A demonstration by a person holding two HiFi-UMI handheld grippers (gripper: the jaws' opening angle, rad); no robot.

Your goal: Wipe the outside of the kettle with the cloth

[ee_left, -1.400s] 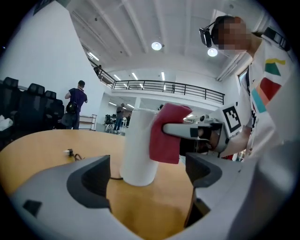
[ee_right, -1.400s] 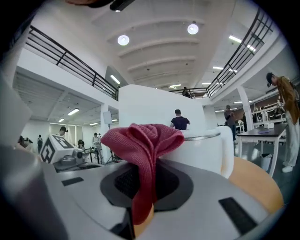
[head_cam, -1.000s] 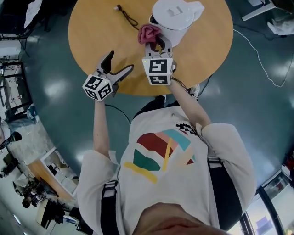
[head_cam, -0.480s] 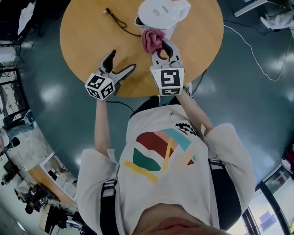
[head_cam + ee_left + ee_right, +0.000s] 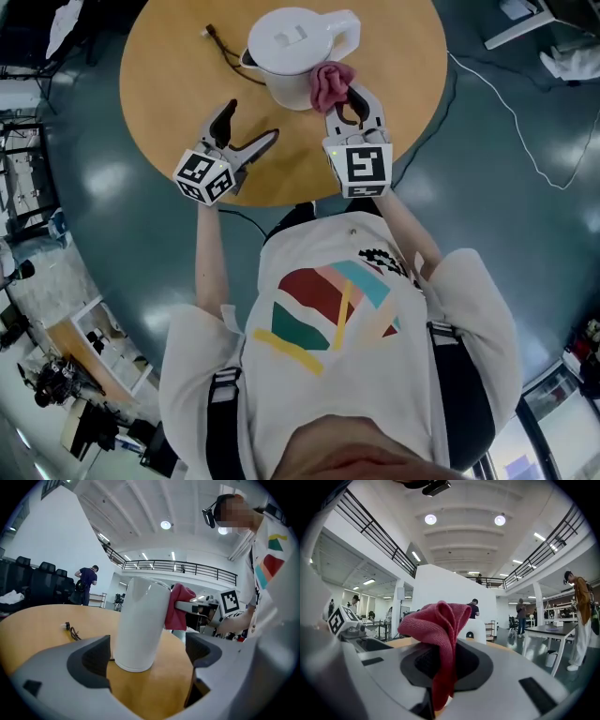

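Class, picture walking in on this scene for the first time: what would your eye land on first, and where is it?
A white kettle stands on the round wooden table, and a bright pink cloth, pinched in the right gripper, is pressed against its upper side. The left gripper hovers open over the table's near edge, holding nothing.

The kettle (image 5: 298,52) is plain white, the cloth (image 5: 328,82) a deep pinkish red. The desk (image 5: 178,75) is honey-coloured wood, over a glossy dark teal floor (image 5: 525,234). The left hand-held gripper (image 5: 250,123) and right hand-held gripper (image 5: 352,94) are grey with darker pads (image 5: 89,660) (their cubes (image 5: 202,176) white, printed with black squares). The person's shirt (image 5: 309,253) is white with red, teal, yellow and pink bands.
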